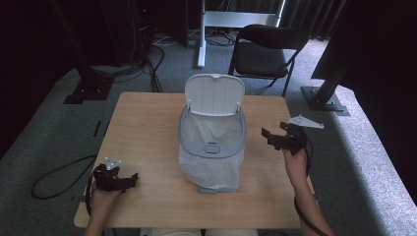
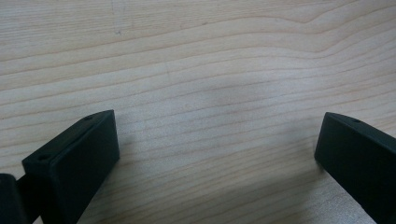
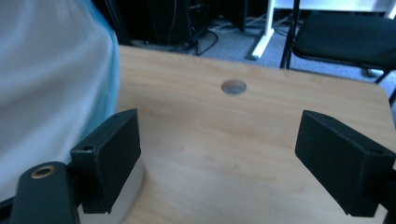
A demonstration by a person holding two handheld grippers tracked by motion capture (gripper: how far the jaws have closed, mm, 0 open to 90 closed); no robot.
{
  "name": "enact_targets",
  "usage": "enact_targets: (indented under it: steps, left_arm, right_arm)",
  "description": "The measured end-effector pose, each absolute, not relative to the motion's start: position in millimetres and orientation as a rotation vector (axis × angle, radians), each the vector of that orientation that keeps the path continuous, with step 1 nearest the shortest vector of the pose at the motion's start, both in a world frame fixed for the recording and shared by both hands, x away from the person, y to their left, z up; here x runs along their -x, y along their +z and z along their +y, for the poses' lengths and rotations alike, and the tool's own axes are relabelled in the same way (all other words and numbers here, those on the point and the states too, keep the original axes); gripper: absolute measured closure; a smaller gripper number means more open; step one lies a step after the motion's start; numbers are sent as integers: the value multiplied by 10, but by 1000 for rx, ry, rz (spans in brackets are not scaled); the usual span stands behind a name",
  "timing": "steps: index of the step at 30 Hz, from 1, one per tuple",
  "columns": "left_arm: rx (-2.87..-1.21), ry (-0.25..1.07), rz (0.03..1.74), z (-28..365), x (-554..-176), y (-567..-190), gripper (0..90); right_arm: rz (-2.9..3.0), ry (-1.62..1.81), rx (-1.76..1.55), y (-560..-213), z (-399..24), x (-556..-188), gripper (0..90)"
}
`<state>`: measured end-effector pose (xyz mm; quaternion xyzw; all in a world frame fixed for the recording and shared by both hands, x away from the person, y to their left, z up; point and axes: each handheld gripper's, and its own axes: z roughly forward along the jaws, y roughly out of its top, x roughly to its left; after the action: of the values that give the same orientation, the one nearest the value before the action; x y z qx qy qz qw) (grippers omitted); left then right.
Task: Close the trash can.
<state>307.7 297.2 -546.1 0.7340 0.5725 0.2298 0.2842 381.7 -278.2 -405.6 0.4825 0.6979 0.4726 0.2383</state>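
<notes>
Bin [image 1: 212, 142], lid raised, white liner inside, stands at centre of the wooden table [image 1: 142, 128] in the high view; left gripper [image 1: 129, 180] lower left, right gripper [image 1: 268, 136] centre right. Left gripper view: 2 jaws spread over bare wood. Right gripper view: 2 jaws spread, liner [image 3: 51, 79] at left.

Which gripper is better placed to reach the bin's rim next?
Probably right. The right gripper hangs open beside the bin, at rim height, jaws toward it. The left gripper sits low near the table's front corner, farther off.

Lab or studio, black curtains [image 1: 34, 34], floor cables [image 1: 54, 177] (carpeted), folding chair [image 1: 265, 51]
</notes>
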Motion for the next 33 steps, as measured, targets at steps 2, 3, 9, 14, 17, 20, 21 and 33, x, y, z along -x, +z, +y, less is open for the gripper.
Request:
enact_targets:
  steps: [2,3,9,14,17,20,21,33]
  left_arm:
    - [-1963,615,1530,2965,-3077,-5462,0]
    - [-1962,617,1533,2961,-3077,-5462,0]
    - [-1959,618,1535,2948,-3077,-5463,0]
    - [-1959,616,1533,2946,-3076,-5463,0]
    - [-1968,611,1525,2945,-3075,-5461,0]
    - [-1973,609,1519,2942,-3074,-5461,0]
    - [-1974,608,1517,2943,-3074,-5461,0]
    - [-1978,607,1511,2946,-3074,-5461,0]
  right_arm:
    - [1910,1315,-1314,-3985,-2747,-3861,134]
    - [1910,1319,-1309,-3944,-2724,-3884,134]
    - [1921,1352,-1281,-3746,-2593,-4011,134]
    - [1911,1366,-1257,-3463,-2461,-4186,134]
    - [1906,1372,-1248,-3323,-2410,-4277,134]
    - [1901,1394,-1254,-3238,-2389,-4346,134]
    - [1910,1420,-1261,-3191,-2378,-4393,134]
    - [1964,1457,-1256,-2840,-2155,-4621,135]
